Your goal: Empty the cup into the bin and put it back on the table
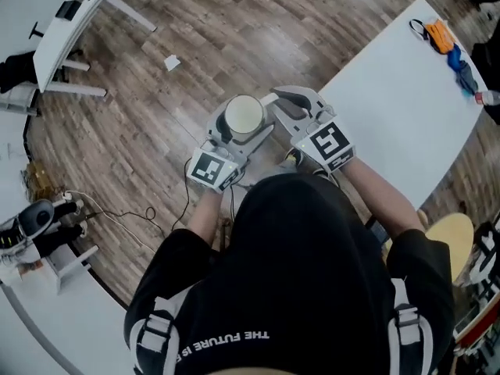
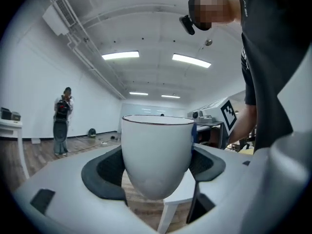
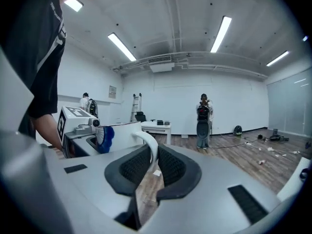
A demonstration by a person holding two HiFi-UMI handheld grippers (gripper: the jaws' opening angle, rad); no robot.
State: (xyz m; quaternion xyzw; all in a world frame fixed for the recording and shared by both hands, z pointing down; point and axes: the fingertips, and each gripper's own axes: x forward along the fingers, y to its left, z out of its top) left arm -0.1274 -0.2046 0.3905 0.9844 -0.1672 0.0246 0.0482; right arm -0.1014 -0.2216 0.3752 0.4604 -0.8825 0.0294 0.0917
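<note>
A white desk (image 1: 69, 18) stands at the far left, with open wooden floor (image 1: 148, 123) between it and the grippers. The left gripper (image 1: 241, 133) grips the body of the cup (image 1: 244, 114), its dark pads pressed on both sides. The cup is upright, mouth up, over the floor. The right gripper (image 1: 293, 104) is clenched on the cup's handle (image 3: 149, 149). The counter (image 1: 398, 108) edge runs just right of it.

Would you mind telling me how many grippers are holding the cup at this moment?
2. The left gripper clamps the body of the cup; the right gripper pinches its handle.
</note>
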